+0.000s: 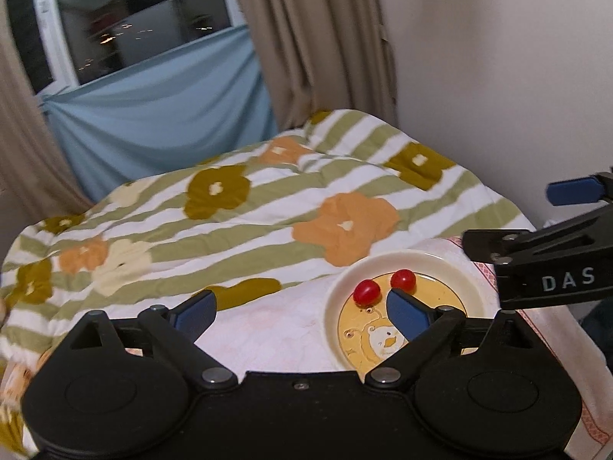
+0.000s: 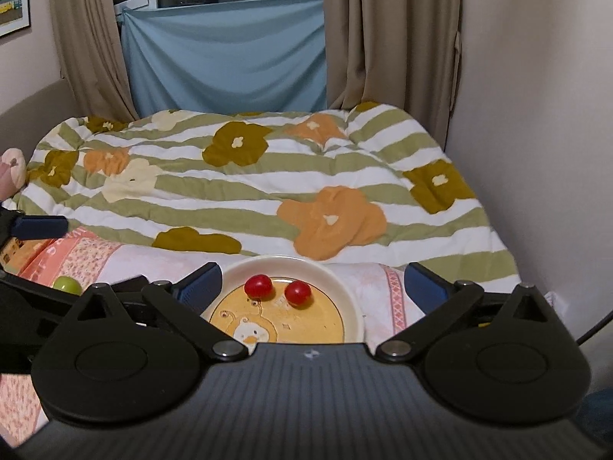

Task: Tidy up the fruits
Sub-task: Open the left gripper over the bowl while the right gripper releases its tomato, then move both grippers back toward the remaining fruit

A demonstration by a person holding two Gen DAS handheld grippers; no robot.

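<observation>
- Black linkage arms and blue rubbery pads of the right gripper (image 2: pixel 311 284) fill the bottom of the right wrist view; its jaws stand wide apart, holding nothing.
- Between those pads sits a cream plate (image 2: pixel 346 295) with a yellow cartoon-duck centre, carrying two small, glossy red tomatoes (image 2: pixel 258 286) that lie side by side, near each other but apart.
- Off to the left, a green grape (image 2: pixel 67 285) rests on the pink patterned cloth (image 2: pixel 95 260), partly hidden behind the left gripper's black body — outside the plate.
- Left gripper (image 1: pixel 302 312): jaws likewise spread and empty, its right pad over the plate's left part, just beside the nearer tomato.
- My judgement: the grape is the fruit yet to be gathered, and it lies on the left gripper's side, so that hand looks better placed. Round, smooth and small on soft cloth, it may roll or sink under a careless pinch.
- Behind everything — a quilted striped flower blanket (image 2: pixel 268 191), rumpled and soft.
</observation>
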